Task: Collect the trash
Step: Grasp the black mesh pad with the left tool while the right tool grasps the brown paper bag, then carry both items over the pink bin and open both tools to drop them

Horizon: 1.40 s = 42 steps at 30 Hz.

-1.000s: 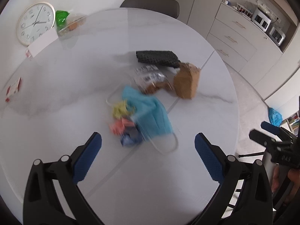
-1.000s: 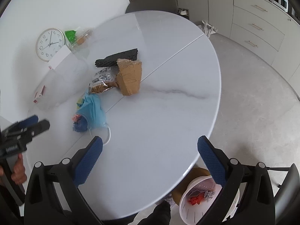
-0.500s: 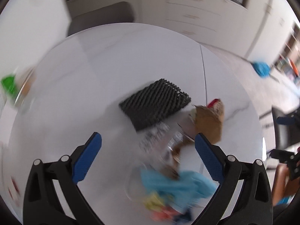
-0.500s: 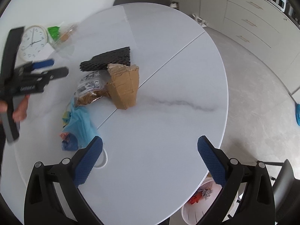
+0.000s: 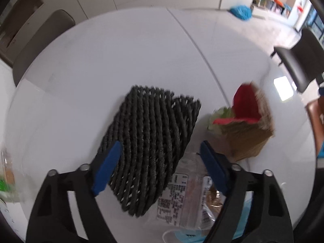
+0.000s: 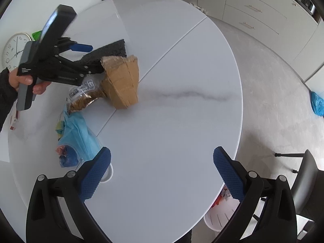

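My left gripper (image 5: 160, 158) is open, its fingers straddling the near end of a black foam mesh sleeve (image 5: 149, 141) lying on the white round table (image 5: 101, 60). It also shows in the right wrist view (image 6: 91, 58), at the mesh (image 6: 109, 50). Beside the mesh lie a torn brown paper bag (image 5: 247, 133) with red inside, a clear snack wrapper (image 5: 182, 202), a blue face mask (image 6: 79, 139) and small coloured scraps (image 6: 64, 156). My right gripper (image 6: 162, 172) is open and empty over the table's near part.
A white trash bin (image 6: 220, 212) stands on the floor below the table's near right edge. A wall clock (image 6: 12, 48) lies at the far left of the table. Chairs (image 5: 36, 38) stand around the table. Cabinets line the far wall.
My left gripper has moved forward past the mask and wrapper and down to the black mesh, and its fingers have narrowed around it. My right gripper has stayed open, drifting slightly.
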Each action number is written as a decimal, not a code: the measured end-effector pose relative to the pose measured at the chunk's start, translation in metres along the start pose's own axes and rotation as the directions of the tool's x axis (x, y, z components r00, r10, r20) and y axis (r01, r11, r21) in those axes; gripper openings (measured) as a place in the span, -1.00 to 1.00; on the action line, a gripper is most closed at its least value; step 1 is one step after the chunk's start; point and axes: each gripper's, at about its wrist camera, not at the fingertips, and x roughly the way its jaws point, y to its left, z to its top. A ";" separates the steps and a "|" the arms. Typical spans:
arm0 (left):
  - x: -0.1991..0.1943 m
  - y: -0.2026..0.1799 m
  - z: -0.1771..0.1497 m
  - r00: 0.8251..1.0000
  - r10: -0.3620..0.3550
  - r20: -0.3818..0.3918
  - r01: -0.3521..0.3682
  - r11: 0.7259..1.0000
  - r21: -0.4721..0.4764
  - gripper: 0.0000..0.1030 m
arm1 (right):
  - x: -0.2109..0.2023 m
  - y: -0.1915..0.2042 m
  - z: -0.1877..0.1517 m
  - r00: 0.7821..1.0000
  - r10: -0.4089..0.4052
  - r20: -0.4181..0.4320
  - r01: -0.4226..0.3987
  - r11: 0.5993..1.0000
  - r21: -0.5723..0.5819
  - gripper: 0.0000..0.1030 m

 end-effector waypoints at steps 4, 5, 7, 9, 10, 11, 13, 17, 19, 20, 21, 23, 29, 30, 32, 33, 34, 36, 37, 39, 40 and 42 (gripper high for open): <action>0.007 0.012 0.003 0.998 -0.062 -0.022 0.060 0.995 -0.079 -0.19 | 0.000 0.001 0.001 1.000 0.005 0.002 -0.005 1.000 0.003 0.95; 0.005 0.017 0.003 0.996 -0.084 -0.010 0.082 0.990 -0.117 -0.28 | 0.000 0.002 0.002 1.000 0.010 0.006 -0.010 1.000 0.004 0.95; -0.002 0.026 0.003 0.994 -0.105 0.026 0.108 0.979 -0.171 -0.43 | -0.001 0.004 0.005 1.000 0.027 0.016 -0.027 1.000 0.002 0.95; -0.008 0.034 0.000 0.993 -0.110 0.052 0.119 0.969 -0.217 -0.49 | 0.000 0.009 0.013 0.998 0.055 0.035 -0.054 0.998 -0.010 0.95; -0.014 0.039 -0.003 0.991 -0.111 0.074 0.126 0.960 -0.252 -0.52 | 0.001 0.011 0.017 0.997 0.063 0.044 -0.063 0.998 -0.015 0.95; -0.019 0.042 -0.005 0.990 -0.108 0.090 0.129 0.953 -0.273 -0.53 | 0.004 0.014 0.022 0.996 0.076 0.056 -0.075 0.997 -0.020 0.95; -0.036 0.047 -0.013 0.986 -0.096 0.133 0.135 0.937 -0.323 -0.53 | 0.010 0.020 0.035 0.992 0.099 0.078 -0.097 0.995 -0.030 0.95; -0.072 0.055 -0.032 0.972 -0.067 0.225 0.157 0.899 -0.410 -0.53 | 0.031 0.041 0.062 0.989 0.112 0.099 -0.104 0.991 -0.082 0.95; -0.090 0.053 -0.043 0.967 -0.044 0.252 0.156 0.882 -0.445 -0.53 | 0.044 0.051 0.073 0.989 0.110 0.101 -0.101 0.990 -0.097 0.95; -0.096 0.052 -0.047 0.965 -0.038 0.261 0.157 0.877 -0.454 -0.53 | 0.050 0.054 0.078 0.989 0.111 0.099 -0.101 0.990 -0.099 0.95; -0.103 0.049 -0.053 0.961 -0.032 0.275 0.163 0.870 -0.466 -0.53 | 0.056 0.057 0.082 0.989 0.108 0.101 -0.098 0.991 -0.095 0.95; -0.113 0.042 -0.064 0.953 -0.030 0.301 0.182 0.853 -0.490 -0.53 | 0.064 0.060 0.087 0.991 0.096 0.092 -0.088 0.992 -0.086 0.95; -0.126 0.025 -0.095 0.939 -0.024 0.343 0.225 0.795 -0.563 -0.53 | 0.070 0.058 0.090 0.990 0.128 0.067 -0.126 0.991 -0.037 0.43; -0.126 0.018 -0.096 0.938 -0.019 0.347 0.225 0.792 -0.567 -0.53 | 0.068 0.058 0.089 0.988 0.134 0.071 -0.132 0.991 -0.036 0.31; -0.128 0.011 -0.105 0.936 -0.010 0.353 0.228 0.781 -0.582 -0.53 | 0.063 0.058 0.085 0.988 0.133 0.075 -0.130 0.991 -0.044 0.18; -0.129 0.009 -0.108 0.934 -0.013 0.358 0.236 0.774 -0.588 -0.53 | 0.060 0.059 0.083 0.988 0.132 0.079 -0.128 0.991 -0.049 0.09; -0.129 0.006 -0.112 0.932 -0.019 0.363 0.246 0.768 -0.591 -0.53 | 0.058 0.059 0.081 0.988 0.132 0.081 -0.127 0.990 -0.053 0.04; -0.132 0.000 -0.120 0.931 -0.017 0.365 0.249 0.762 -0.598 -0.53 | 0.055 0.059 0.077 0.988 0.132 0.084 -0.128 0.990 -0.057 -0.07; -0.132 -0.003 -0.122 0.932 -0.012 0.362 0.242 0.764 -0.598 -0.53 | 0.053 0.058 0.074 0.987 0.136 0.086 -0.132 0.990 -0.053 -0.08; -0.134 -0.006 -0.131 0.931 -0.017 0.364 0.248 0.761 -0.600 -0.53 | 0.048 0.057 0.065 0.986 0.145 0.087 -0.142 0.989 -0.043 -0.10; -0.136 -0.009 -0.136 0.930 -0.020 0.366 0.252 0.759 -0.600 -0.53 | 0.048 0.058 0.064 0.985 0.148 0.088 -0.145 0.989 -0.039 -0.10; -0.139 -0.013 -0.143 0.932 -0.007 0.363 0.240 0.764 -0.600 -0.53 | 0.041 0.055 0.052 0.984 0.158 0.086 -0.156 0.987 -0.028 -0.10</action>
